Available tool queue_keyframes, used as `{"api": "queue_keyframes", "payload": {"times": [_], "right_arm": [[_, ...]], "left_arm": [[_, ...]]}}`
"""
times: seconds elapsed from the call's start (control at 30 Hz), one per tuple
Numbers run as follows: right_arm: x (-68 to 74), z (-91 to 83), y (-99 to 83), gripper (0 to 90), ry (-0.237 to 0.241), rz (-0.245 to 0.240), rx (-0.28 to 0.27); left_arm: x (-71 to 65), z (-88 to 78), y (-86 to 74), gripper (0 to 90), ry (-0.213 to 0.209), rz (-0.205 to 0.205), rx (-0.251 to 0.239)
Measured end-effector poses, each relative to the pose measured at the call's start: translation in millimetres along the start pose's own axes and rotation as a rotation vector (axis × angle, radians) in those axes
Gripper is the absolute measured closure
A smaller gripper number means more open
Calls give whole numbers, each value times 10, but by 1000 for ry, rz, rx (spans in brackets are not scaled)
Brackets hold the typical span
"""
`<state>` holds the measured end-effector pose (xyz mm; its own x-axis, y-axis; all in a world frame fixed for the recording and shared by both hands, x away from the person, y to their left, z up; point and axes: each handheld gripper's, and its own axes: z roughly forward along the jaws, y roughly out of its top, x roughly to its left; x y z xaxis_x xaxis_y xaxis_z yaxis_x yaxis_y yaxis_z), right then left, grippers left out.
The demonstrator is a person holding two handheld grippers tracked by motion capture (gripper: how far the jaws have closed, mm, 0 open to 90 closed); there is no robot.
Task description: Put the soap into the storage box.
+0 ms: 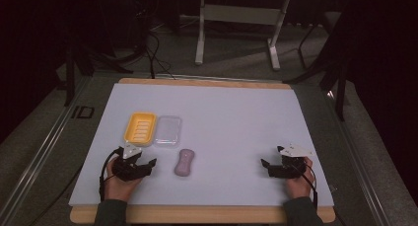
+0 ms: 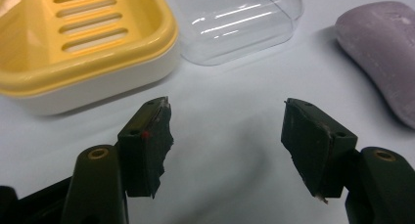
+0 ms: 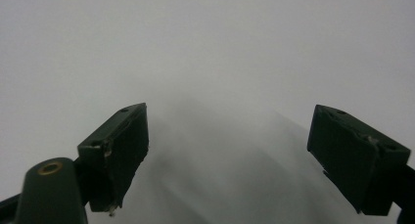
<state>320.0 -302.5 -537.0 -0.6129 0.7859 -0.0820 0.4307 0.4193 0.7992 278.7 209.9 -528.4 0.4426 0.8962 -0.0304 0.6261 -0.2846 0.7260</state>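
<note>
A yellow soap dish [image 1: 140, 128] with a slotted insert lies on the white mat, its clear lid [image 1: 167, 131] beside it on the right. A lilac soap bar [image 1: 185, 162] lies nearer the front, right of my left gripper [image 1: 144, 163]. In the left gripper view the jaws stand open over bare mat, with the soap dish [image 2: 73, 43] ahead on the left, the clear lid [image 2: 240, 23] ahead and the soap bar [image 2: 381, 53] on the right. My right gripper [image 1: 268, 166] rests at the mat's front right, open, nothing between its fingers [image 3: 120, 145].
The white mat [image 1: 231, 117] covers a wooden table [image 1: 197, 215] whose edge shows at the front. Beyond the table stand the legs of another table [image 1: 199, 33] and cables on the dark floor. The person's hands hold both grippers near the front edge.
</note>
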Motion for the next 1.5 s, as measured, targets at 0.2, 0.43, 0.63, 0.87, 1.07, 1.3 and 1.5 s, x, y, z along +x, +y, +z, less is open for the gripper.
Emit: {"api": "queue_keyframes", "payload": {"times": [0.2,0.43,0.63,0.87,1.07,1.3,1.5], "right_arm": [[11,3,1,152,3,-12,2],[-14,-5,-4,152,7,10,-6],[-22,-26,-13,152,10,15,-26],[-31,-36,-17,152,14,24,-37],[-33,-46,-21,152,13,24,-47],[-29,-60,-27,152,11,25,-61],[-35,-70,-32,152,10,28,-71]], "left_arm": [[-23,-42,109,357,2,32,47],[-83,-59,228,366,-21,53,62],[-138,-64,327,365,-31,65,71],[-164,-84,428,364,-28,70,98],[-190,-80,496,363,-34,79,109],[-259,-28,556,358,-42,100,124],[-316,19,629,351,-49,135,143]]}}
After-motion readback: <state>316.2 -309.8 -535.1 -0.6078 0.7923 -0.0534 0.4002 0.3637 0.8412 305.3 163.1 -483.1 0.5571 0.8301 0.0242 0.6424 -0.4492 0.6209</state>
